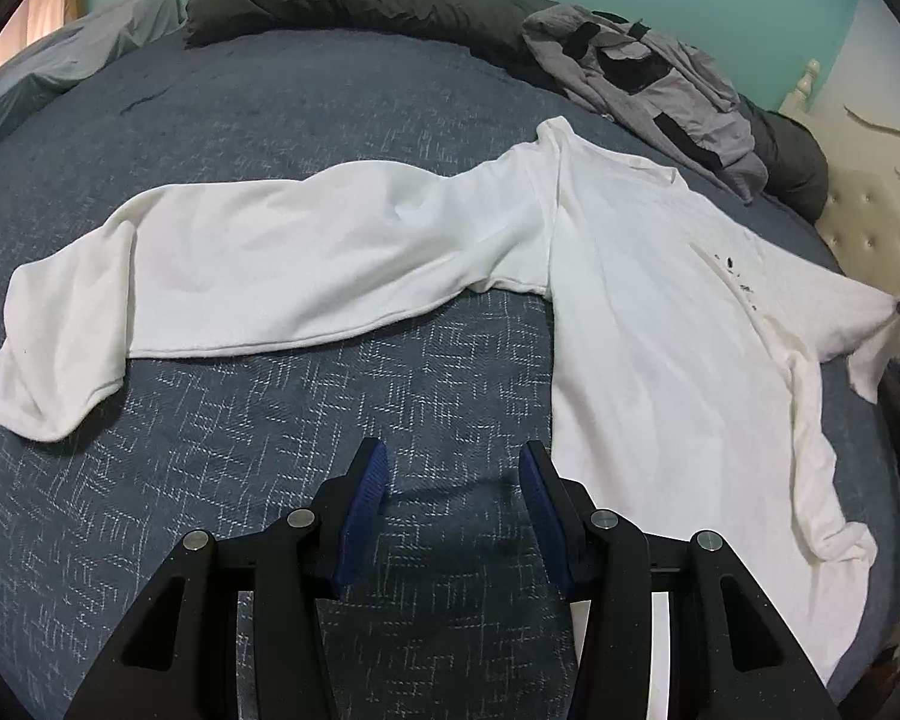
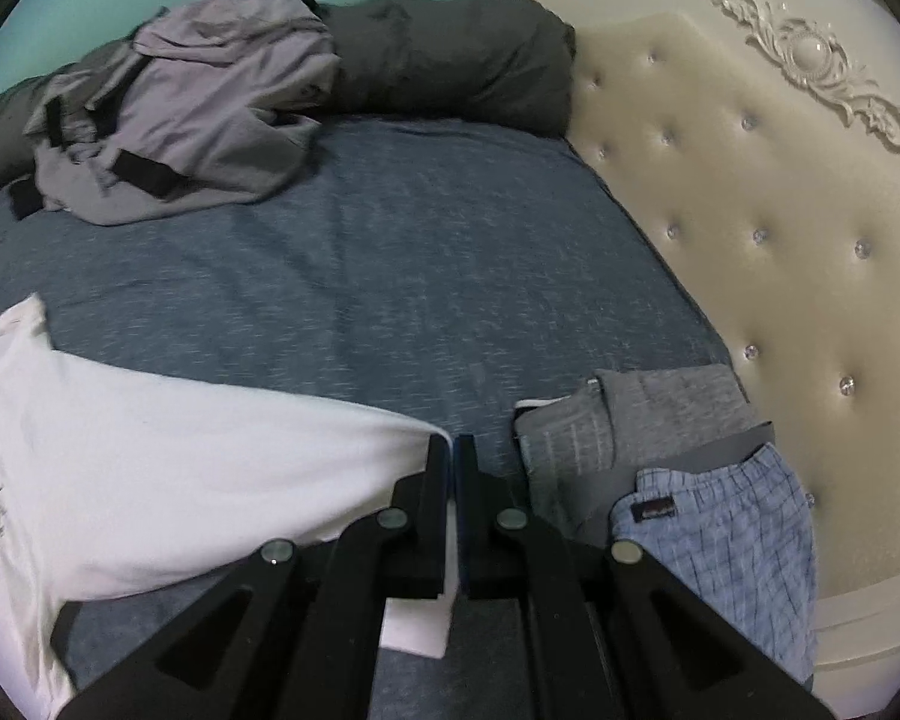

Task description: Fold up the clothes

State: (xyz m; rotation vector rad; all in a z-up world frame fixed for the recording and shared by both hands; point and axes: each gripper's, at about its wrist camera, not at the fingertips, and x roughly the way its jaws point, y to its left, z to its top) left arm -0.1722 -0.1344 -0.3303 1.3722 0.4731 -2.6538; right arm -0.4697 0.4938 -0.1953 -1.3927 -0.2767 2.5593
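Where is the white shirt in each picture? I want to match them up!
Left wrist view: the white shirt lies spread across the middle and right, one sleeve stretched far left.
Right wrist view: the white shirt fills the lower left, its sleeve end pinched in the right gripper.
Shared landmark: the crumpled grey clothes at the bed's far edge.

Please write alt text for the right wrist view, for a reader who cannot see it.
The right claw is shut on a sleeve of the white shirt over a blue bed. Folded clothes lie right, by the headboard; grey clothes behind.
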